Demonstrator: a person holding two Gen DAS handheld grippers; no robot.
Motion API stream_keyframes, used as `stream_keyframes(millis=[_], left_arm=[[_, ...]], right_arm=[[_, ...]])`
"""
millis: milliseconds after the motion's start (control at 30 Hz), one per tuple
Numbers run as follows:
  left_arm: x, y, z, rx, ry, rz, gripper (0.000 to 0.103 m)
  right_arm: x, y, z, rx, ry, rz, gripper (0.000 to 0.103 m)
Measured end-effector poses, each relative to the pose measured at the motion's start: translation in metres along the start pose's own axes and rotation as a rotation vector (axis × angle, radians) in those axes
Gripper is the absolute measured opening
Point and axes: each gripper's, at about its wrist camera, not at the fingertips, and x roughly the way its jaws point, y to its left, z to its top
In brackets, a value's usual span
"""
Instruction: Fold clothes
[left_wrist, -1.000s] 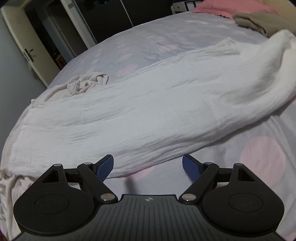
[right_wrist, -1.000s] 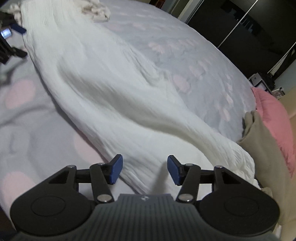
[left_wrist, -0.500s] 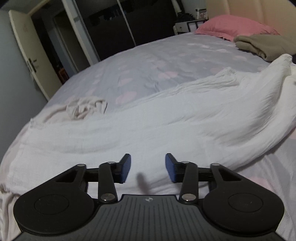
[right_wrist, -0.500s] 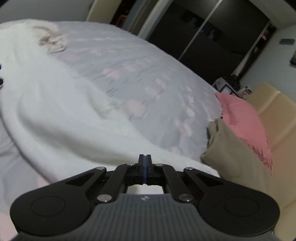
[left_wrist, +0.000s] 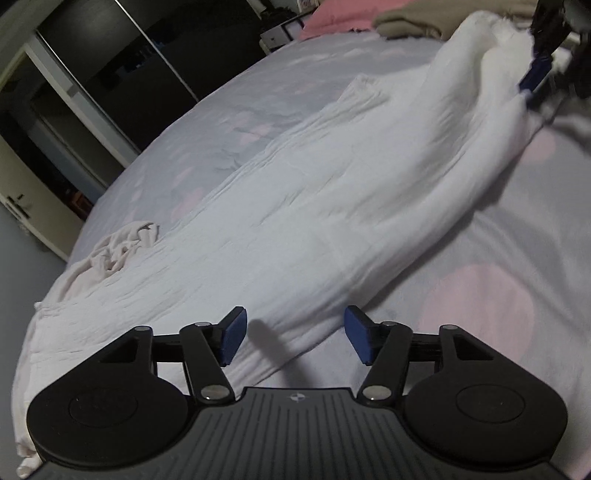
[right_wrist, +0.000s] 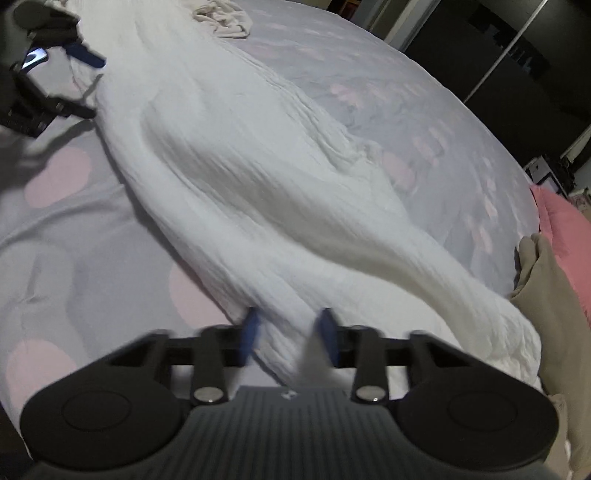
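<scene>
No readable writing or brand anywhere; only a small round emblem on each gripper body, too small to make out

Your left gripper (left_wrist: 291, 338) is released, blue pads spread wide, nothing between them. It sits at the near edge of the white garment (left_wrist: 295, 206), whose hem lies just ahead of and between the pads, not touching as far as you can tell

Your right gripper (right_wrist: 290, 334) has its jaws partly apart with a fold of the white garment (right_wrist: 258, 177) running between the blue pads; motion blur there, so you can't tell whether the pads press the cloth. In the left wrist view that right gripper (left_wrist: 535, 79) shows at the far right end of the garment, against the bunched cloth

The garment, one long white crinkled piece, stretches across the bed (left_wrist: 480, 302), which has a grey sheet with pink dots, from near left to far right in the left view

Counts: two grippers, one white garment, one small crumpled cream cloth (left_wrist: 118, 247) at the garment's far left side, one folded tan cloth (right_wrist: 554, 295) at the right end, touching the garment there, one pink pillow (right_wrist: 565, 218) beyond it
</scene>
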Motion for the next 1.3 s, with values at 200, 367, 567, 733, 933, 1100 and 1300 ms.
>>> stream_keyframes(millis=[200, 367, 567, 733, 933, 1100, 1300], left_arm=[[-0.003, 0.024, 0.008, -0.141, -0.020, -0.024, 0.017], [-0.013, 0.035, 0.022, -0.173, -0.072, -0.019, 0.016], [-0.011, 0.031, 0.026, -0.076, -0.090, 0.069, 0.061], [0.004, 0.045, 0.022, -0.041, -0.026, 0.271, 0.063], [0.036, 0.086, 0.012, -0.049, 0.130, 0.381, 0.069], [0.061, 0.116, -0.004, -0.036, 0.194, 0.435, 0.047], [0.059, 0.193, 0.008, -0.195, 0.167, 0.396, 0.018]], right_arm=[[-0.017, -0.007, 0.009, 0.043, -0.096, -0.062, 0.003], [-0.032, -0.023, 0.022, 0.110, -0.173, -0.158, 0.002], [-0.042, -0.052, 0.042, 0.200, -0.235, -0.260, 0.002], [-0.047, -0.064, 0.050, 0.231, -0.261, -0.289, 0.002], [-0.049, -0.070, 0.053, 0.246, -0.269, -0.285, 0.002], [-0.051, -0.074, 0.058, 0.249, -0.270, -0.288, 0.002], [-0.039, -0.090, 0.076, 0.224, -0.239, -0.307, 0.002]])
